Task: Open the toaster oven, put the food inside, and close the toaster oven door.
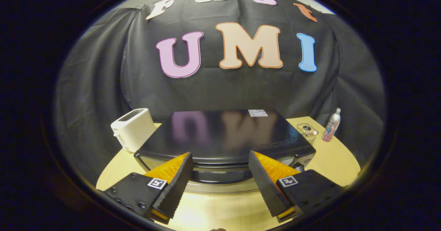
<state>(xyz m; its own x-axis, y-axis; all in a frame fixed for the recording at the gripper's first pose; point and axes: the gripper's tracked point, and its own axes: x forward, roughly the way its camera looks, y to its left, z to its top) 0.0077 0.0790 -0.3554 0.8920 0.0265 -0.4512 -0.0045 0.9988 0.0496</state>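
A pale wooden table (330, 162) carries the black toaster oven (224, 134) at its middle, door closed, its glossy top facing up just ahead of the fingers. The gripper (220, 158) hangs over the near table edge with fingers spread wide — nothing between them. Left of the oven sits a white toaster (132, 129); to its right, a small wire basket (306, 131), then a bottle (331, 124) — standing upright.

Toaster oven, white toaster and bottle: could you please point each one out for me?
Toaster oven (224, 131): gripper view, on its glossy black top, just ahead of the open fingers.
White toaster (133, 129): gripper view, on its front face.
Bottle (331, 126): gripper view, on its labelled body.
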